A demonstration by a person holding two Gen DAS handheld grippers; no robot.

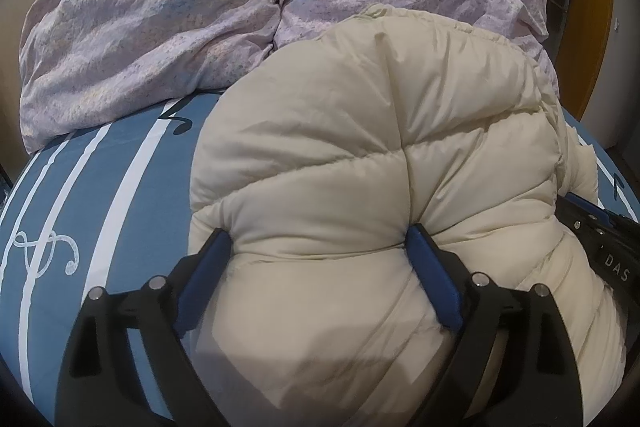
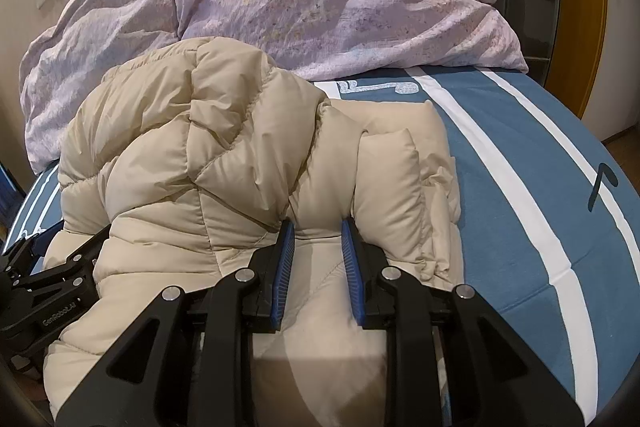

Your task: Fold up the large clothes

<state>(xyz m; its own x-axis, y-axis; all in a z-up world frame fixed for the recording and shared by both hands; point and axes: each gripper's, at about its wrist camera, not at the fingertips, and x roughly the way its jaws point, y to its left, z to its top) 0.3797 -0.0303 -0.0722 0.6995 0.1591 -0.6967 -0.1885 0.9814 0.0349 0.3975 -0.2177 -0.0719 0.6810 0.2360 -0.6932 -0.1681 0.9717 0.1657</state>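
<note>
- the beige puffer jacket [image 1: 360, 155] lies bunched in a thick bundle on the blue striped bed sheet [image 1: 120, 187], just in front of the lilac duvet [image 1: 160, 7] heaped at the head of the bed
- left gripper [image 1: 320, 239] stands wide, its blue pads set either side of a fat quilted bulge; whether they press or only flank it i cannot tell
- right gripper [image 2: 318, 231] stands narrow, pinching a fold of the jacket between its pads
- judged step: late in folding, the bundle being pressed or let go; next calls for freeing both claws without springing the puffy fold open
- hidden: sleeves, hem and zip are tucked out of sight; the bundle's near edge is cut off below both views
</note>
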